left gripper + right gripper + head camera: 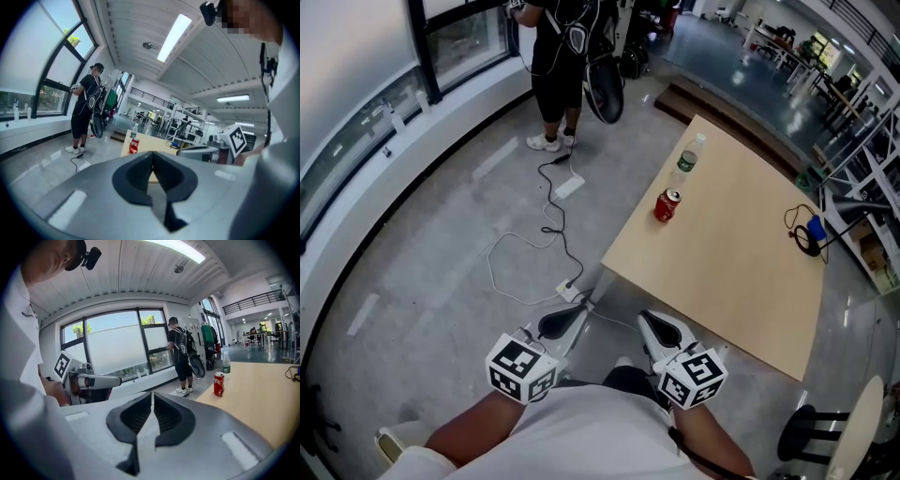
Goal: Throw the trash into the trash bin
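The red soda can (667, 205) stands upright near the left edge of the tabletop (741, 272), right of centre in the head view. A clear plastic bottle (688, 159) with a green label stands upright just above it in the frame, near the can but apart from it. Both are judged to be the trash in question, and neither has been lifted. A blue item (813, 228) with a dark cord lies by the tabletop's right edge, well apart from the pair.

The left gripper (567, 321) and right gripper (661, 330) sit side by side at bottom centre of the head view. They are close to the person's body, over the floor (422, 253) and short of the tabletop's near corner. The left gripper view shows its fingers (136, 174) meeting at the tips with nothing between them. The right gripper view shows its fingers (133, 417) closed to a hairline slit, also empty. Judgement: both point toward the can and bottle because this is the approach and no grasp is due yet. The fingers will have to part before closing on either item.

A white cable (511, 246) loops on the floor left of the tabletop. A second person (558, 56) stands at the top of the frame beside the window (464, 37). No trash bin appears in any view, so its location cannot be stated.
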Tool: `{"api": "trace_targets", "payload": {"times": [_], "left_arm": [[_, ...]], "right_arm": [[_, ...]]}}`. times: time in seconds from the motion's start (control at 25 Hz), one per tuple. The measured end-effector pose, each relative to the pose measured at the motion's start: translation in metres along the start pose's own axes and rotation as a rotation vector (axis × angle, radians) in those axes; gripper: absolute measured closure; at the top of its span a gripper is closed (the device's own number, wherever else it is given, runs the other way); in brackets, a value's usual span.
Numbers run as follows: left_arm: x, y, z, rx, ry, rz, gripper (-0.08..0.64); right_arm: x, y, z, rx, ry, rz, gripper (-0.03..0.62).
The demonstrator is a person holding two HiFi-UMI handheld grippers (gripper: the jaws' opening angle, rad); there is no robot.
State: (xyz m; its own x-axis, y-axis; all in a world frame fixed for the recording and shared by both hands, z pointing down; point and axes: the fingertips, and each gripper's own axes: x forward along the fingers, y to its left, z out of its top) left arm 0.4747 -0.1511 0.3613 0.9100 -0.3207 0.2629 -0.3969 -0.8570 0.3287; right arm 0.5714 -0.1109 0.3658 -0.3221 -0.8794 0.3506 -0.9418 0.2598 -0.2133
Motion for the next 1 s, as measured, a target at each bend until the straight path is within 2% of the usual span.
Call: {"api": "trace_targets", "payload": {"times": [0.24,0.6,0.8,1.0], "left_arm": [[0.010,0.017,0.008,-0.020,-0.002,0.007,0.551],[0.042,0.047,0.014,-0.015,0.023,0.072,0.551],[0.080,0.057,0.018,0.001,0.042,0.088,0.551],[0.123,0.063,0.018,0.023,0.079,0.092,0.551]], "right_arm": [[0.023,-0.024,0.001,0.046,0.012,-0.044,0.568],[0.066,-0.069,0.000,0.033,0.076,-0.009,0.537],[0.085,-0.115,-0.001,-0.001,0.110,-0.015,0.522],[0.099,-0.172,-0.008,0.014,0.127,-0.053,0.522]]}}
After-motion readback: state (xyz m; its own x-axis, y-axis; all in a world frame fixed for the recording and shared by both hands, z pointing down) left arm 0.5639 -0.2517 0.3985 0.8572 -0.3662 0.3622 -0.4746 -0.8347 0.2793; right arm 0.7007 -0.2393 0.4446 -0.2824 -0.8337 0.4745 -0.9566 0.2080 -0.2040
